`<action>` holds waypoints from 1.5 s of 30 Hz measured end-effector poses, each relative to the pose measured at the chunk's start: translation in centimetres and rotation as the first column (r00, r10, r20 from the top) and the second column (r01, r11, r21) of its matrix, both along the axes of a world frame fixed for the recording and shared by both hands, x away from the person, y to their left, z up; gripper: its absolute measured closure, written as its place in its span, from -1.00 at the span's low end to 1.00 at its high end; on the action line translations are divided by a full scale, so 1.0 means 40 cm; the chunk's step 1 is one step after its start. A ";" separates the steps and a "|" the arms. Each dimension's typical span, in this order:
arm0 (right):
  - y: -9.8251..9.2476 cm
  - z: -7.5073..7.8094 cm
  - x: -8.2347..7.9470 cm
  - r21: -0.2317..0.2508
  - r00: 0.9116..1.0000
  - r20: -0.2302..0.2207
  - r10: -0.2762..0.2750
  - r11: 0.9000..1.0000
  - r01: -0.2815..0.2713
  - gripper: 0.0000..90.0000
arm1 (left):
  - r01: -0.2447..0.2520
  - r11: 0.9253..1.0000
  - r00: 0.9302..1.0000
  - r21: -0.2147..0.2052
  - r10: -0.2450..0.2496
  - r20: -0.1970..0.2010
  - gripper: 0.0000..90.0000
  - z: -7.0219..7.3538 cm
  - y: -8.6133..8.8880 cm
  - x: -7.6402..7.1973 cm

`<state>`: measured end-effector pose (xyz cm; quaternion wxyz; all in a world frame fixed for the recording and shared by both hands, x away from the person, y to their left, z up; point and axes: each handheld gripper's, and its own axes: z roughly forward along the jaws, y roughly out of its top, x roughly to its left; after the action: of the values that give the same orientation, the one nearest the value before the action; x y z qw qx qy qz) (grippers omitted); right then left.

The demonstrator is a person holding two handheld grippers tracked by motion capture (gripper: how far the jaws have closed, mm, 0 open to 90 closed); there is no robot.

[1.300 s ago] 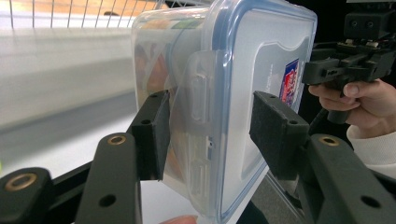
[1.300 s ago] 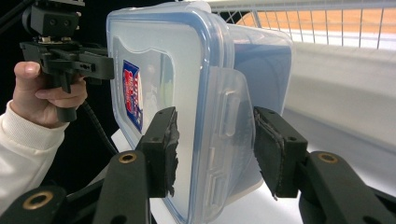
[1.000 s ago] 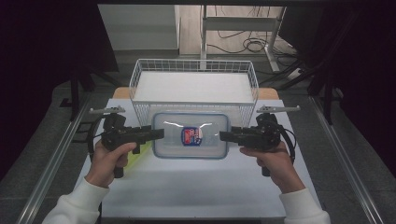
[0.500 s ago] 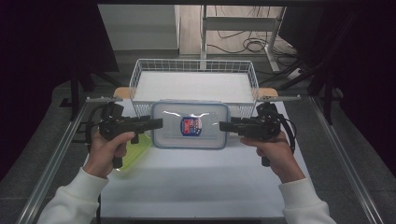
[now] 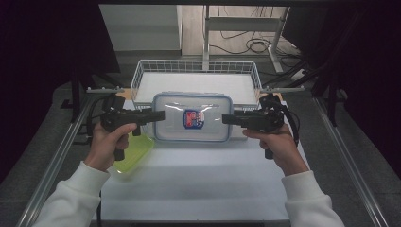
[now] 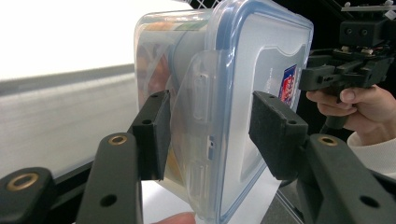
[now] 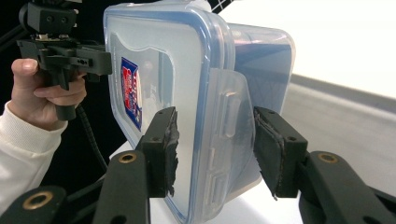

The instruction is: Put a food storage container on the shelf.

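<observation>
Both grippers, left (image 5: pixel 158 115) & right (image 5: pixel 226 118), have fingers clenched on the ends of the lidded container (image 5: pixel 193 117), lifted off the table (image 5: pixel 198 179). Left to do, probably: carry it over the wire basket (image 5: pixel 142 71) & lower it in

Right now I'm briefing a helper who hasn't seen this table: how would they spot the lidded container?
Start at the white wire basket at the table's far edge. Just in front of it, the clear container is clamped between the left gripper and right gripper. Its blue-rimmed lid with a red-and-blue sticker sets it apart from the yellow-green piece at the left.
</observation>
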<state>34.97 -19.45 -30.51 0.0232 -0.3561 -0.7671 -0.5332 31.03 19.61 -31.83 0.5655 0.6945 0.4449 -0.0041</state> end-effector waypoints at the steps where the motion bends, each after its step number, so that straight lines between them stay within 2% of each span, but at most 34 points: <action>1: 0.000 0.004 0.002 -0.002 1.000 0.004 -0.001 1.000 0.001 0.15 | 0.001 1.000 1.000 -0.003 -0.001 0.003 0.09 0.003 0.000 0.003; 9: -0.003 0.027 0.020 -0.005 1.000 0.013 -0.005 1.000 0.005 0.15 | 0.003 1.000 1.000 0.000 -0.003 0.013 0.09 0.022 -0.004 0.024; 18: -0.005 0.037 0.043 -0.003 1.000 0.017 -0.004 1.000 0.004 0.15 | 0.002 1.000 1.000 0.011 -0.003 0.026 0.09 0.038 -0.005 0.049; 25: -0.003 0.050 0.064 -0.008 1.000 0.021 -0.004 1.000 0.004 0.15 | 0.003 1.000 0.999 0.005 -0.003 0.033 0.09 0.046 -0.004 0.071; 37: 0.017 0.087 0.131 -0.034 0.999 0.035 0.001 0.999 0.000 0.15 | -0.003 1.000 0.999 -0.003 0.003 0.040 0.09 0.060 0.011 0.128; 45: 0.028 0.104 0.167 -0.041 1.000 0.027 -0.001 0.999 0.002 0.14 | -0.001 1.000 0.999 -0.006 0.001 0.044 0.09 0.071 0.022 0.173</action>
<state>41.65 -18.32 -26.33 0.0051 -0.3499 -0.7777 -0.5222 37.94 20.50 -28.98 0.5774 0.6924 0.4326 0.0103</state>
